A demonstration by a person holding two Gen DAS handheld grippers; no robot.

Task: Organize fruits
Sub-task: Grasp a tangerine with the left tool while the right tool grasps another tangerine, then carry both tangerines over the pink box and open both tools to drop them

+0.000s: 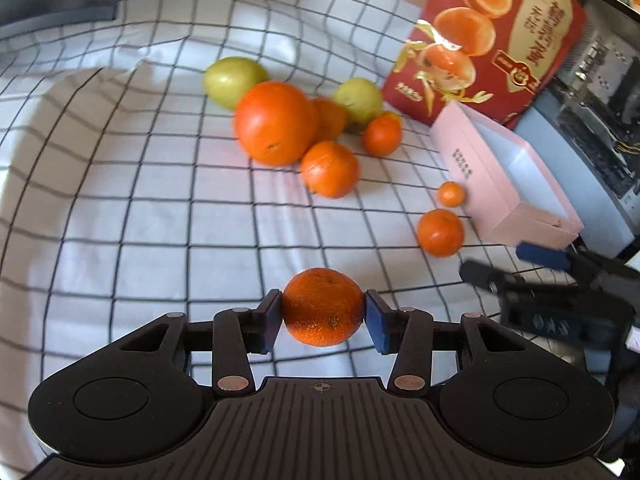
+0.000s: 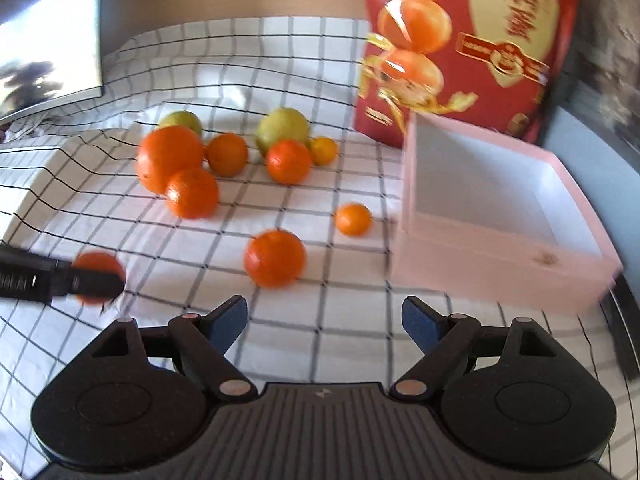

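My left gripper (image 1: 323, 312) is shut on a small mandarin (image 1: 322, 306), held just above the checked cloth; the same fruit shows at the left of the right wrist view (image 2: 98, 276). My right gripper (image 2: 324, 320) is open and empty above the cloth; it also shows in the left wrist view (image 1: 516, 264). A mandarin (image 2: 274, 258) lies just ahead of it. An open pink box (image 2: 496, 216) with nothing showing inside stands to the right. Farther back lies a cluster: a large orange (image 1: 274, 123), several mandarins (image 1: 330, 168) and two green fruits (image 1: 232, 78).
A red carton (image 1: 484, 36) printed with oranges stands behind the pink box (image 1: 504, 184). Two small mandarins (image 1: 440, 232) lie beside the box. A checked cloth (image 1: 160, 220) covers the surface, raised in a fold at the left. A dark screen (image 2: 48, 40) stands at the back left.
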